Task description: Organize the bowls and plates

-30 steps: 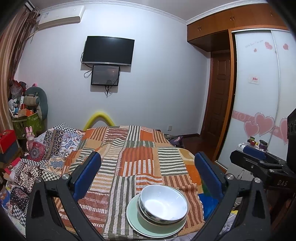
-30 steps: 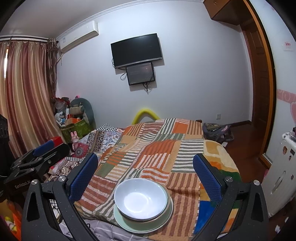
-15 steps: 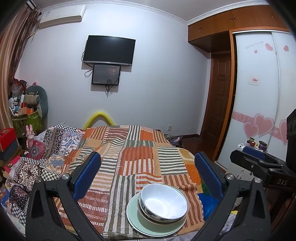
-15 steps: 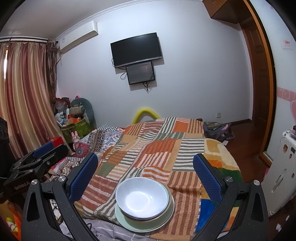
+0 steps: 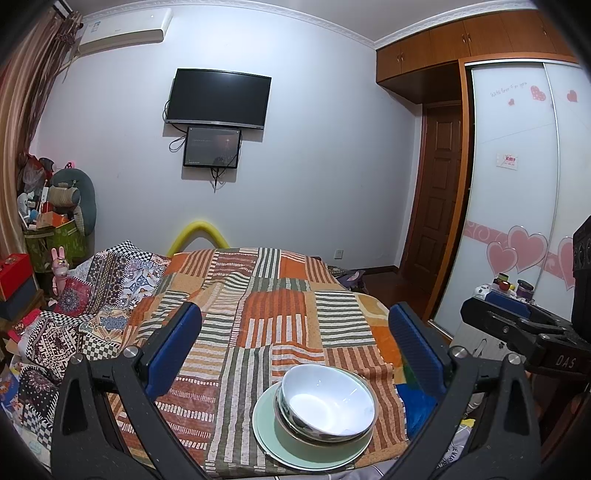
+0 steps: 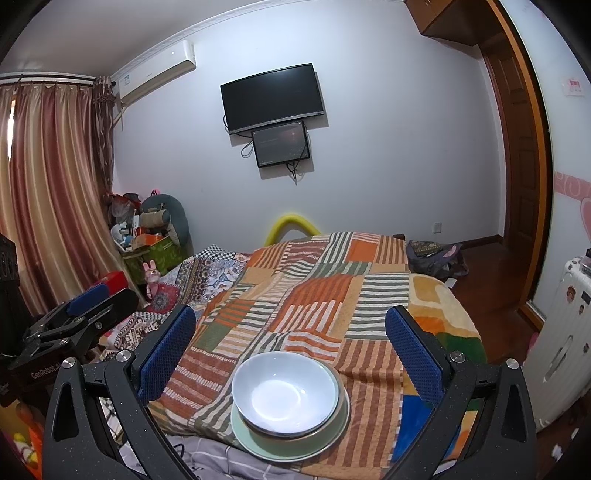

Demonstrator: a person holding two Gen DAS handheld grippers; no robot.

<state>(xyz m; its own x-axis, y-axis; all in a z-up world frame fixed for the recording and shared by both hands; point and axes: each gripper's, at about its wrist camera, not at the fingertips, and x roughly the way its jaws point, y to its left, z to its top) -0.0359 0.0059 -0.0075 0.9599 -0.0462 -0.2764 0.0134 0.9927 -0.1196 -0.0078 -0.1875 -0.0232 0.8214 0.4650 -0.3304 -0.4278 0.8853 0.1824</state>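
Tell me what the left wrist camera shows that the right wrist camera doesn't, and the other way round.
Only the left wrist view shows the wardrobe's sliding door with pink hearts, the wooden cabinets above it and the right claw from the side. Only the right wrist view shows the striped curtain, a white suitcase, a bag on the floor and the left claw from the side. Both show the white bowl nested in a second bowl on the pale green plate, on the striped blanket, with the TV and air conditioner behind.
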